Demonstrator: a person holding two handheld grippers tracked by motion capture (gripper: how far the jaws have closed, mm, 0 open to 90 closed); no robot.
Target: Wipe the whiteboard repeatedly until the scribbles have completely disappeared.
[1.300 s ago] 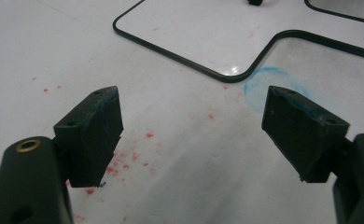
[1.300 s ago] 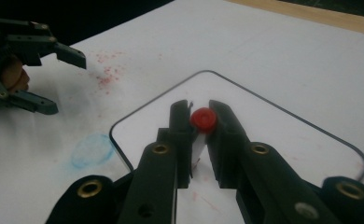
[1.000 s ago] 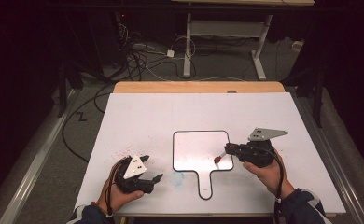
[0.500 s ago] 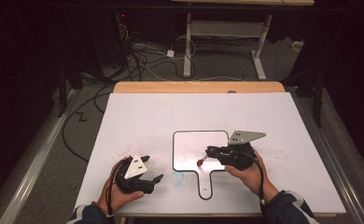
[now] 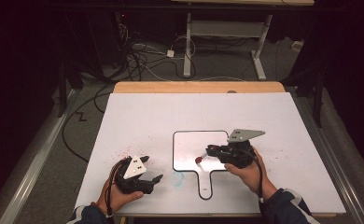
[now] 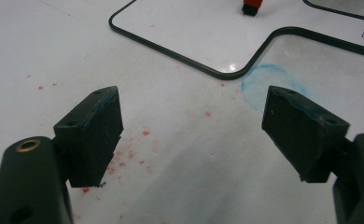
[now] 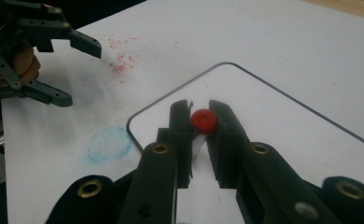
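Marker (image 7: 203,122), red-capped with a pale barrel, sits clamped between the jaws of the right tool (image 5: 207,153), cap end forward, low over the small whiteboard (image 5: 189,144) with a handle that lies on the bench (image 5: 171,112). Risk: the grip is near the cap end, so pressing down could pivot the barrel or let it slip out. Left tool (image 5: 148,173) rests jaws apart and empty near a blue smudge (image 6: 264,84); red specks (image 6: 124,154) nearby suggest smearing if a sleeve drags through.
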